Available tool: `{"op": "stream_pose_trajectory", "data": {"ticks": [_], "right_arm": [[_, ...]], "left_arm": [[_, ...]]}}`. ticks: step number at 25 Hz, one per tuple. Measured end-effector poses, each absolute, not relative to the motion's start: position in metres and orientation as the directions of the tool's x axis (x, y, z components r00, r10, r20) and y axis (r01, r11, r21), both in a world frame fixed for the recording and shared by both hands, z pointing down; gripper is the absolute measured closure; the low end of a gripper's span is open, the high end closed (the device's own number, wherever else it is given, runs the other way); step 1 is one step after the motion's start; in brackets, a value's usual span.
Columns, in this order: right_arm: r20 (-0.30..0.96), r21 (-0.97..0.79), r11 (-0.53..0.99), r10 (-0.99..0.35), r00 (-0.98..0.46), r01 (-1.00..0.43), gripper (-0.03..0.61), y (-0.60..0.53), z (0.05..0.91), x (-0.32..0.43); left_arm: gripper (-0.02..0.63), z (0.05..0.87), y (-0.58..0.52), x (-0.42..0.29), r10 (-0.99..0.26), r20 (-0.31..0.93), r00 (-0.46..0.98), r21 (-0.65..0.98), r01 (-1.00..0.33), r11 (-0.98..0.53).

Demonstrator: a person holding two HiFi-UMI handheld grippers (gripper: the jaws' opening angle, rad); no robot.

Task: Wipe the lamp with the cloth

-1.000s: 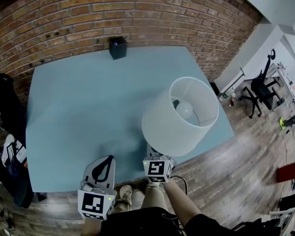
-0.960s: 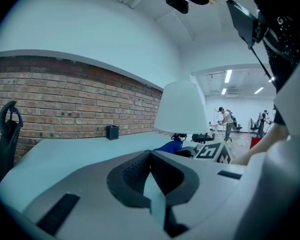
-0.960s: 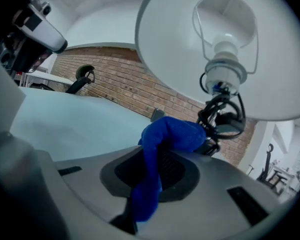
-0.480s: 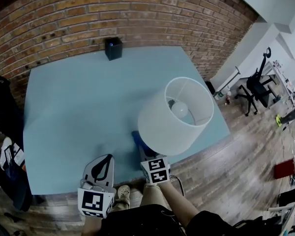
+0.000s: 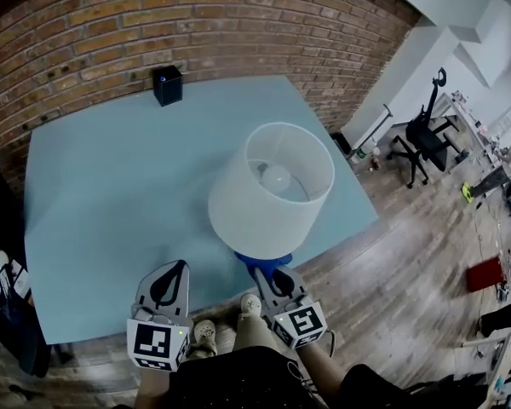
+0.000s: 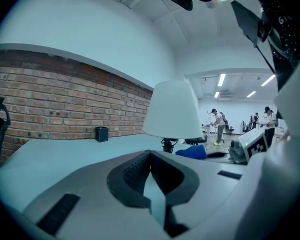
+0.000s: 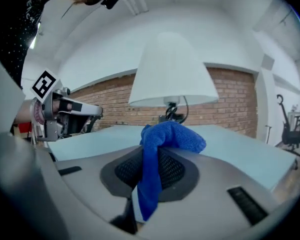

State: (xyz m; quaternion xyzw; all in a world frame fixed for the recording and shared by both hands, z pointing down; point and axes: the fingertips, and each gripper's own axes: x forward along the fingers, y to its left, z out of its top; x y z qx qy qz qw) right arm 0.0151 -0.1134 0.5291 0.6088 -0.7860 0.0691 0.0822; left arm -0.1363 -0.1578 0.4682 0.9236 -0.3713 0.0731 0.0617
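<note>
Item under inspection: a table lamp with a white fabric drum shade [image 5: 270, 187], standing on a pale blue tabletop [image 5: 111, 186].

- The right gripper [image 5: 266, 273] is on the person's side of the lamp, low down beneath the shade's near rim. Its jaws pinch a bright blue knitted cloth [image 7: 162, 146]. Most of the cloth bunches ahead of the tips towards the lamp stem, and whether it touches the lamp cannot be told.
- The left gripper [image 5: 175, 269] sits left of the lamp and apart from it. Its jaws are pressed together at the tips, with nothing between them.
- A small black box [image 5: 167, 85] stands well beyond the lamp, by the brick wall.

Risks, as judged:
- The lamp stands close to the table's edge and nothing braces it, so a firm sideways stroke on the shade could tilt or slide it.
- Only a narrow fold of cloth is clamped, so dragging against the fabric could pull it free.
</note>
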Motion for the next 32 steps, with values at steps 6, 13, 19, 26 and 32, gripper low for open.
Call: {"op": "stream_pose_trajectory", "data": {"ticks": [6,13,19,26,32], "right_arm": [[0.075,0.062,0.198,-0.978,-0.194,-0.978,0.518,-0.142,0.500,0.049],[0.126,0.068,0.220,-0.969,-0.210,-0.973,0.518,-0.173,0.522,0.056],[0.266,0.053,0.237,-0.940,-0.216,-0.970,0.519,-0.181,0.568,0.064],[0.451,0.052,0.312,-0.855,-0.257,-0.949,0.519,-0.176,0.602,0.075],[0.454,-0.163,0.410,-0.777,-0.437,-0.897,0.518,-0.153,0.595,0.107]], "left_arm": [[0.605,0.468,-0.151,-0.120,-0.666,0.185,0.722,0.049,-0.684,-0.728],[0.605,0.466,-0.151,-0.107,-0.679,0.185,0.710,0.034,-0.696,-0.718],[0.606,0.466,-0.156,-0.103,-0.698,0.202,0.687,0.023,-0.716,-0.698],[0.606,0.469,-0.157,-0.085,-0.712,0.220,0.667,0.024,-0.733,-0.680],[0.606,0.472,-0.164,-0.075,-0.745,0.239,0.622,0.017,-0.770,-0.638]]}}
